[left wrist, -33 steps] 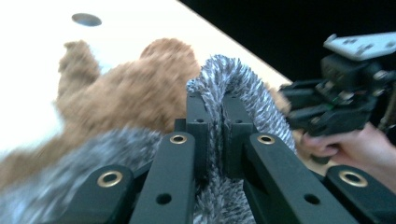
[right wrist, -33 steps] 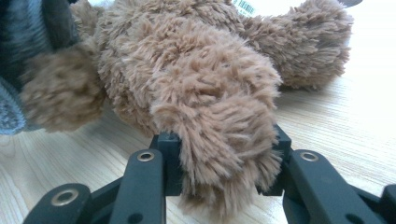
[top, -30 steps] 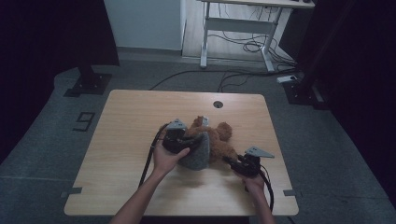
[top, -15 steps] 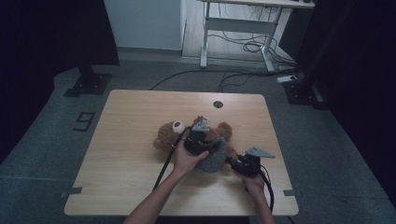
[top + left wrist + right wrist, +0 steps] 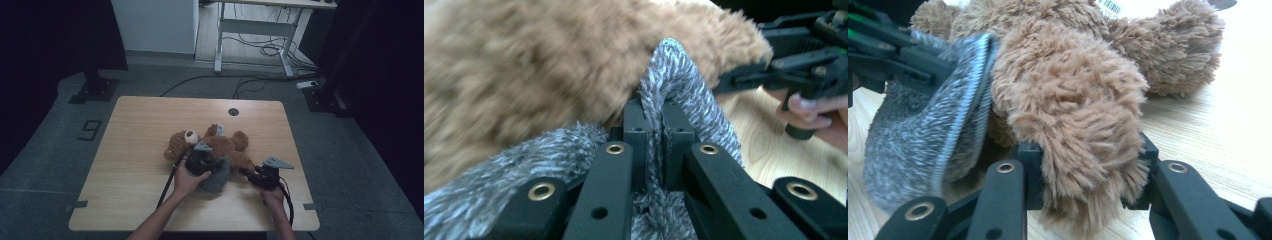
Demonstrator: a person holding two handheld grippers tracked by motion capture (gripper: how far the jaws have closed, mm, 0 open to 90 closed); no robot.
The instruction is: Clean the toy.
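Crosswise, teddy bear apparently points head leftward.

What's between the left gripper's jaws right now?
A fold of the grey knit garment, pinched by the left gripper against the teddy bear, seen in the left gripper view.

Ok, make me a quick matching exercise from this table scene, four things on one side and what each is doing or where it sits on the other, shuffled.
Things:
1. left claw
2. right claw
3. teddy bear
4. round hole

States:
A. lying on the wooden table
B. shut on the grey knit garment
C. in the tabletop, beyond the bear
D. shut on a furry brown limb

Pairs: 1-B, 2-D, 3-A, 4-C
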